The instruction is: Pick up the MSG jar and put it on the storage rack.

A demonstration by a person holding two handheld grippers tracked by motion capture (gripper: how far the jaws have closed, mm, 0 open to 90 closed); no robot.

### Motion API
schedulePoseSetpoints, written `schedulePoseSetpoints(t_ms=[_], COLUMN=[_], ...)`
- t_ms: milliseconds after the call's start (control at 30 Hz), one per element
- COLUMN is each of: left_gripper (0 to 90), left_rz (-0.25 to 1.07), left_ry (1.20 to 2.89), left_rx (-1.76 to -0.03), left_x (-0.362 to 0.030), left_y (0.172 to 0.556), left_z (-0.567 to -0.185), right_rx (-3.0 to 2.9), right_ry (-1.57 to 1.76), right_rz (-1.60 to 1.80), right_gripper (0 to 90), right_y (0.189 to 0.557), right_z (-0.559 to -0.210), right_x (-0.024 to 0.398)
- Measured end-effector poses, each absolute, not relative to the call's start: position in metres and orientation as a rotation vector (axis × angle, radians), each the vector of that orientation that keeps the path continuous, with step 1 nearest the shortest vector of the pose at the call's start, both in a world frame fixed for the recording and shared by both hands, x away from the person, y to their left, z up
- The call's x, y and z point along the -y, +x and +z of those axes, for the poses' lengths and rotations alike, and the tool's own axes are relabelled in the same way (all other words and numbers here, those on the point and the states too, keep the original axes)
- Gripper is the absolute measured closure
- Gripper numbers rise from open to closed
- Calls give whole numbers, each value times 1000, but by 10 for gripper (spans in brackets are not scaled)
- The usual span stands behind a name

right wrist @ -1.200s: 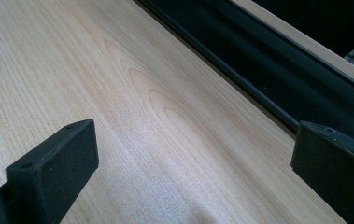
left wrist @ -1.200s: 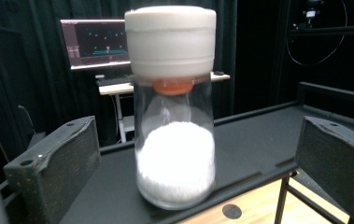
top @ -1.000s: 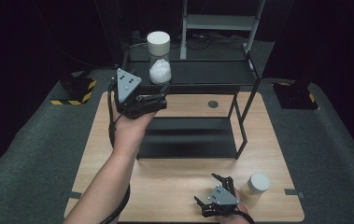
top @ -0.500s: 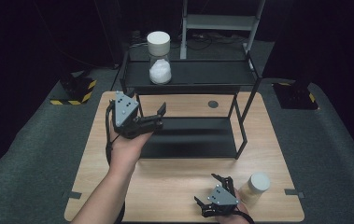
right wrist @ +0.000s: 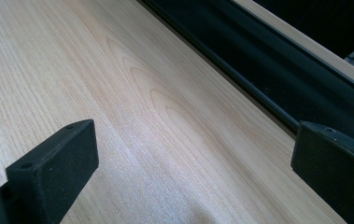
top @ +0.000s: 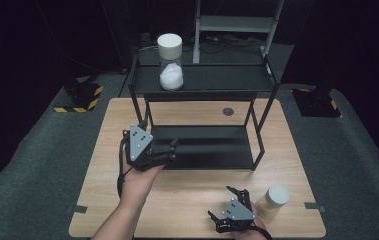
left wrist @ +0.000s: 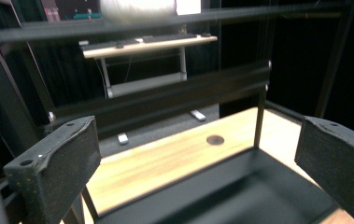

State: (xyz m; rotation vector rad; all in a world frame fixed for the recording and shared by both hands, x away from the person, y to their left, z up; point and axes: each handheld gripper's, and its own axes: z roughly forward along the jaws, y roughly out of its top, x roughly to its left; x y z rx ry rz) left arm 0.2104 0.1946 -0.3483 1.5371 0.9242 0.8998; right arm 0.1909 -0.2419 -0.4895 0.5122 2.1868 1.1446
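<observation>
A clear jar with a white lid and white powder stands on the top shelf of a black metal rack; its blurred bottom shows in the left gripper view. My left gripper is open and empty, held at the left front of the rack's lower shelf, well below the jar. My right gripper is open over bare wood near the table's front edge. A second white-lidded jar stands just right of it.
The wooden table has a round cable hole behind the rack. Black rack legs stand at the shelf corners. Dark floor surrounds the table, with a yellow-black striped block at the left rear.
My left gripper has come down and back from the jar on the top shelf to the lower shelf's front left, empty. The right gripper has not moved.
</observation>
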Motion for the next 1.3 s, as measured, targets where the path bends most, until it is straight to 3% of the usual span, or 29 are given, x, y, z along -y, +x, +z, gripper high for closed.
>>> schedulePoseSetpoints(t_ms=[1033,1300], left_gripper=[4,4], left_rz=[754,795], left_ry=[1710,1797], left_rx=[-1113,-1123], left_x=[-203,-204], left_y=[184,176], left_z=[-465,-487], right_rx=[-2188,-2175], right_ry=[501,533], right_rz=[1136,1152], right_gripper=[0,0], right_y=[190,191], right_z=[-489,-490], right_x=[241,242])
